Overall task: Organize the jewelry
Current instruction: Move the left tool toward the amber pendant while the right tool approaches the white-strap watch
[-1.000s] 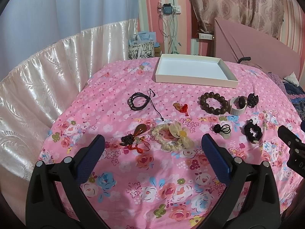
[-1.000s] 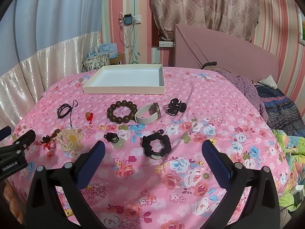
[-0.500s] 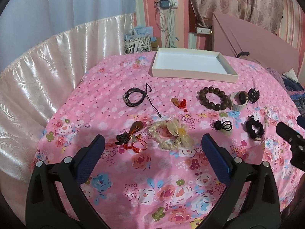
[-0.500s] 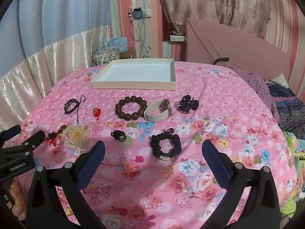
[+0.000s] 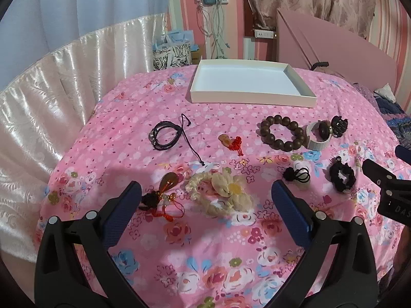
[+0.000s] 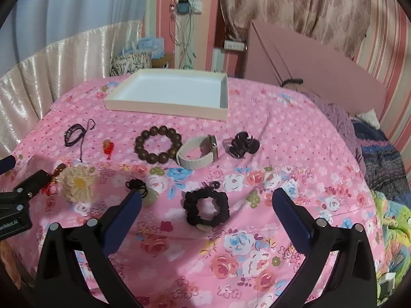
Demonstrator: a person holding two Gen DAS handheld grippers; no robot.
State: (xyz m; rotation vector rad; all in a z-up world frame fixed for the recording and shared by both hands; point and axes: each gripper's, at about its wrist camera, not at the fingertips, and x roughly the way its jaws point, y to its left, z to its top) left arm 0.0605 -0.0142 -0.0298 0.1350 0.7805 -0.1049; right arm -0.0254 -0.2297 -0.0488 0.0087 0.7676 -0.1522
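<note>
Jewelry lies on a pink floral cloth before a white tray [image 5: 253, 95]. My left gripper [image 5: 205, 195] is open and empty, hovering just short of a cream flower scrunchie [image 5: 221, 192] and a brown-and-red tassel charm [image 5: 164, 192]. My right gripper [image 6: 206, 200] is open and empty, hovering just short of a black scrunchie [image 6: 206, 209]. Farther off lie a wooden bead bracelet [image 6: 158, 144], a white watch [image 6: 199, 151], a black hair claw [image 6: 242, 145], a black cord bracelet [image 5: 165, 134], a small red charm [image 5: 232, 142] and a black hair tie [image 5: 296, 174].
The tray also shows at the back in the right wrist view [image 6: 169, 109]. A satin skirt [image 5: 51, 102] edges the left side. A pink headboard [image 6: 308, 61] and bedding [image 6: 385, 159] lie to the right.
Both grippers have moved forward and lower toward the jewelry. The items look larger and nearer. Both jaws stay open.
</note>
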